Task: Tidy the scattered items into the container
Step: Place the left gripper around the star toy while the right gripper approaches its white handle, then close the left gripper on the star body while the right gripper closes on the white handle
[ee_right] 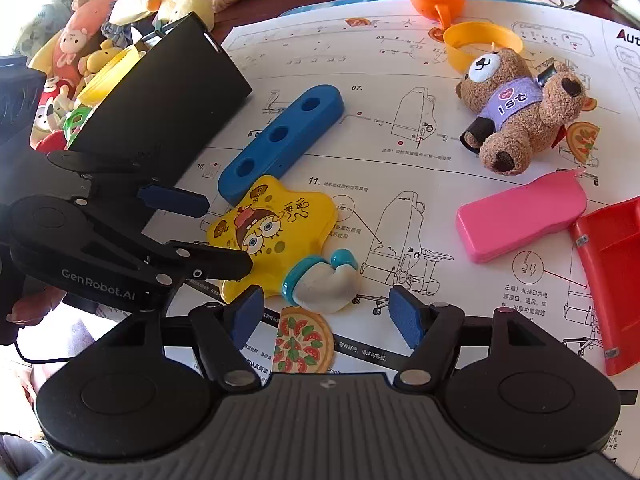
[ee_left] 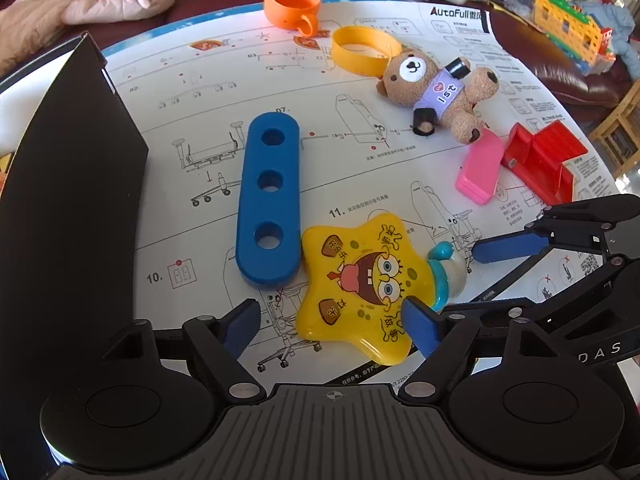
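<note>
The left tool (ee_left: pixel 334 328) is wide open around the lower part of the star toy (ee_left: pixel 360 284), its pads not clearly gripping it. The right tool (ee_right: pixel 328 314) is also wide open and empty, just short of the star's white-and-teal handle (ee_right: pixel 324 280). The star lies on the counter's paper sheet (ee_left: pixel 360 160), touching the blue bar (ee_left: pixel 270 200). The black box (ee_right: pixel 160 92) stands at the counter's left edge.
</note>
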`<state>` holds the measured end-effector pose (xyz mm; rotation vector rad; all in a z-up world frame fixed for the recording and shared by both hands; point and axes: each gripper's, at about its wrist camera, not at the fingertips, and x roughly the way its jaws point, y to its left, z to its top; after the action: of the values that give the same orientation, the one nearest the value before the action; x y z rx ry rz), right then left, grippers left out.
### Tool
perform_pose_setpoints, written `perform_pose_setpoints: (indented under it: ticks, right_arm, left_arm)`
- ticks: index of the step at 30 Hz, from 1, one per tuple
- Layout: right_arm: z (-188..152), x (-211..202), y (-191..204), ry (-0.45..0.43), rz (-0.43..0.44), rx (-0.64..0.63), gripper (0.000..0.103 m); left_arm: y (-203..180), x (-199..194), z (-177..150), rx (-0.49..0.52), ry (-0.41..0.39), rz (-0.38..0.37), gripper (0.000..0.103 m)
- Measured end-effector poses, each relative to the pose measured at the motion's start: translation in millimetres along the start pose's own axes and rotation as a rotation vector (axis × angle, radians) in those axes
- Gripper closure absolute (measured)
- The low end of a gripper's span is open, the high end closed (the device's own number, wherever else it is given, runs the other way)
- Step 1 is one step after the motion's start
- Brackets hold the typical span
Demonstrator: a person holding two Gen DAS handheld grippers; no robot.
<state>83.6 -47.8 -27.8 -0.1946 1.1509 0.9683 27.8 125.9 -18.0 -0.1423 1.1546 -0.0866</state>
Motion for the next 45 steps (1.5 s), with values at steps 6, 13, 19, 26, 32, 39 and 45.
perform_pose_setpoints:
  ticks: [6, 13, 19, 26, 32, 39, 45]
  right_arm:
    - [-0.9, -4.0, 11.4, 0.009, -0.005, -0.165, 0.031]
    - [8.9, 8.4, 20.3, 0.036, -0.017, -0.293, 0.031]
    - [3.3, 17.1, 29.4, 0.045, -0.045, -0.403, 0.052]
    - [1.4, 14.2, 23.3, 0.032, -0.019, -0.395, 0.053]
    - [1.2, 12.9, 21.2, 0.039, -0.020, -0.414, 0.055]
    - [0.6, 8.0, 12.7, 0.037, -0.003, -0.362, 0.057]
    - [-2.8, 5.3, 15.6, 0.053, 0.011, -0.376, 0.052]
  left_arm:
    - [3.4, 2.0, -0.8, 0.000, 0.020, -0.027, 0.016]
    - [-3.7, 6.5, 4.1, 0.006, 0.039, -0.032, 0.015]
    - [-7.1, 9.7, 2.6, 0.037, 0.059, -0.021, 0.015]
    - [-19.7, 4.7, -4.6, 0.182, 0.047, 0.033, 0.015]
    - [-30.2, 9.9, 4.0, 0.293, 0.036, 0.027, 0.019]
    - [-38.8, 14.2, -9.6, 0.355, 0.014, 0.066, 0.033]
    - [-39.8, 8.0, -20.4, 0.360, 0.013, 0.050, 0.033]
